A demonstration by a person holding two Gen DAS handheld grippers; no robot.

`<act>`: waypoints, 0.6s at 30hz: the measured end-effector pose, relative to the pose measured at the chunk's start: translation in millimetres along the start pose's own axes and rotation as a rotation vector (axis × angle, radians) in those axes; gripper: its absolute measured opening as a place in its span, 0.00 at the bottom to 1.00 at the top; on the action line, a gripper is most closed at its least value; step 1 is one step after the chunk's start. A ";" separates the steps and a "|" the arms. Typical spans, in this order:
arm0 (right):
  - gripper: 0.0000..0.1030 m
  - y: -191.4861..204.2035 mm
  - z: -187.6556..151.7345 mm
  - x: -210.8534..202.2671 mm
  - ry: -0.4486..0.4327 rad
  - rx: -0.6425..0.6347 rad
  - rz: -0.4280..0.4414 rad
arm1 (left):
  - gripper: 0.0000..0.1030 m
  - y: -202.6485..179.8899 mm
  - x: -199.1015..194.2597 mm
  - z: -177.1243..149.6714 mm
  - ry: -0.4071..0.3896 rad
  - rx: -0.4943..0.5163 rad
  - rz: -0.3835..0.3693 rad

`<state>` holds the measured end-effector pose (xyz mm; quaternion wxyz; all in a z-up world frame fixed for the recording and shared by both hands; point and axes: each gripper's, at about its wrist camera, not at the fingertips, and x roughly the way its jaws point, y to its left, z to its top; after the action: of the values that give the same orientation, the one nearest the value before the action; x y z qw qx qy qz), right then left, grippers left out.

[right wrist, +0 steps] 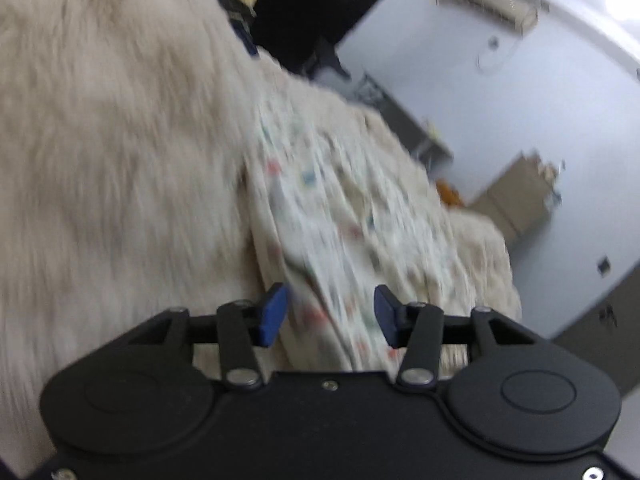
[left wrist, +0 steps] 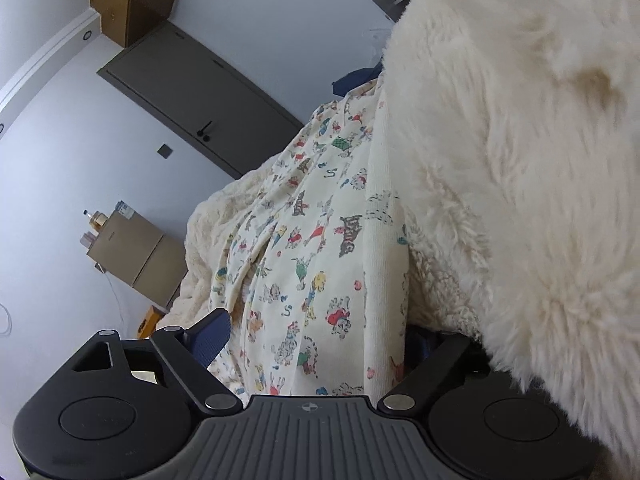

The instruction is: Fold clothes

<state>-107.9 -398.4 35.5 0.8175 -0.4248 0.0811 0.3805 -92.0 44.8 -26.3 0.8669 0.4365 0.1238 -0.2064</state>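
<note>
A cream garment printed with small coloured animals (left wrist: 320, 220) lies stretched over a fluffy cream cover (left wrist: 216, 220). A thick white furry fabric (left wrist: 520, 160) overlaps its right side and hides my left gripper's right fingertip. My left gripper (left wrist: 318, 340) stands wide, with the printed cloth running between its jaws; its left blue pad (left wrist: 212, 336) sits at the cloth's edge. The right wrist view is blurred. There the printed garment (right wrist: 340, 220) passes between the spread blue pads (right wrist: 274, 316) of my right gripper (right wrist: 330, 316), which do not press on it. The furry fabric (right wrist: 100, 140) fills the left.
A grey door (left wrist: 200, 104) and a cardboard box (left wrist: 136, 252) with small bottles on top stand against the pale wall. In the right wrist view there is an air conditioner (right wrist: 492, 0) high on the wall, another box (right wrist: 520, 196), and dark furniture (right wrist: 312, 8) behind the fur.
</note>
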 end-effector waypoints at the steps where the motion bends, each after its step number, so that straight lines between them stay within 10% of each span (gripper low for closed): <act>1: 0.35 1.5 1.7 3.4 0.002 -0.010 0.011 | 0.77 0.5 0.8 -0.1 -0.002 -0.005 -0.004; 2: 0.15 5.6 3.8 9.7 0.016 -0.023 0.034 | 0.59 2.8 0.9 -2.0 -0.012 -0.024 -0.022; 5: 0.07 15.9 6.3 23.6 0.076 -0.062 0.112 | 0.20 4.5 -1.8 -5.5 -0.040 -0.041 -0.128; 10: 0.06 0.6 4.7 15.1 0.088 -0.019 0.171 | 0.13 7.0 -11.1 -10.6 -0.072 -0.038 -0.192; 14: 0.20 -8.8 4.6 4.0 0.083 0.048 0.221 | 0.50 24.7 -22.3 -24.0 -0.091 -0.093 -0.219; 18: 0.36 -30.4 -1.2 -22.2 -0.024 0.176 0.222 | 0.85 89.0 -46.2 -65.2 -0.174 -0.358 -0.257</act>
<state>-102.2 -422.1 64.2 0.8054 -0.3351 0.1507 0.4651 -93.6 156.6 16.5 0.9044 0.2372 0.1380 -0.3268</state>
